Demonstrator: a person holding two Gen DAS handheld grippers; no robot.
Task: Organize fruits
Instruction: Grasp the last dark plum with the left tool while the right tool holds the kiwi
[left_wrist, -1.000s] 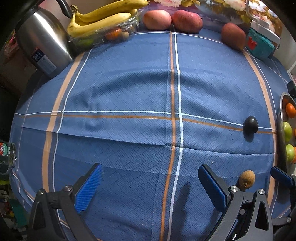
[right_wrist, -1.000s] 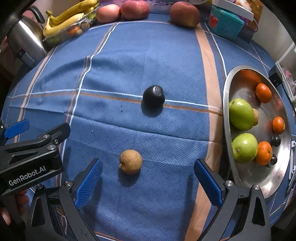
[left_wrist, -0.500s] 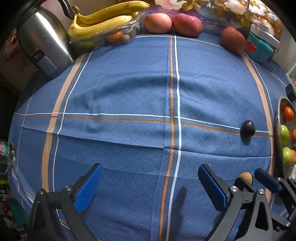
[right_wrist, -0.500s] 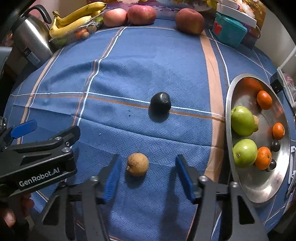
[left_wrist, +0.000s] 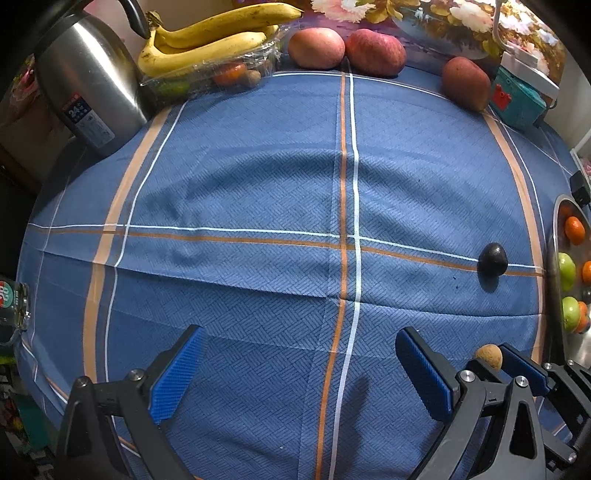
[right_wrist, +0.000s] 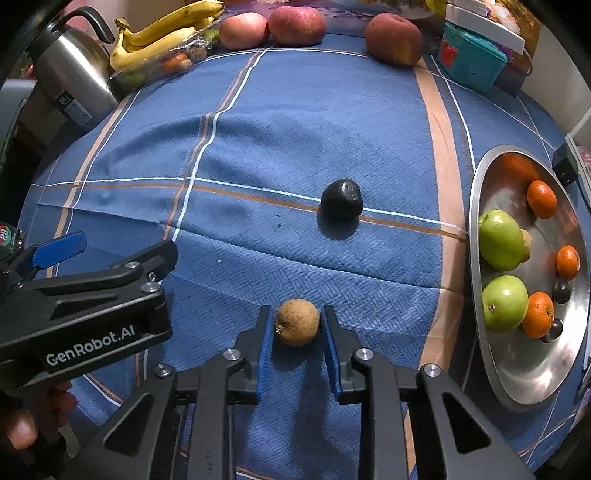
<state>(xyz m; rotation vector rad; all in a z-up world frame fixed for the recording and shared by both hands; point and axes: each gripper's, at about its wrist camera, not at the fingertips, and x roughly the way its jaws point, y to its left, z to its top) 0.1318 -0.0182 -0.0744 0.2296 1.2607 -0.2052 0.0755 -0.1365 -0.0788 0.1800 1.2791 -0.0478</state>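
Note:
A small round brown fruit (right_wrist: 297, 322) lies on the blue tablecloth between the blue pads of my right gripper (right_wrist: 298, 325), whose jaws have closed in against its two sides. It also shows in the left wrist view (left_wrist: 489, 356). A black fruit (right_wrist: 341, 201) lies further out on the cloth, also visible in the left wrist view (left_wrist: 492, 259). A steel bowl (right_wrist: 532, 373) at the right holds green apples (right_wrist: 500, 239) and small oranges (right_wrist: 541, 198). My left gripper (left_wrist: 299, 373) is open and empty above the cloth, to the left of the right one.
At the table's far edge stand a steel kettle (left_wrist: 86, 90), bananas (left_wrist: 207, 40) on a wrapped tray, three red-brown fruits (left_wrist: 375, 51) and a teal box (left_wrist: 517, 98). A bottle (left_wrist: 11, 306) sits at the left edge.
My right gripper moved forward around the brown fruit and its jaws closed from wide open onto it. The left gripper stayed open and barely moved.

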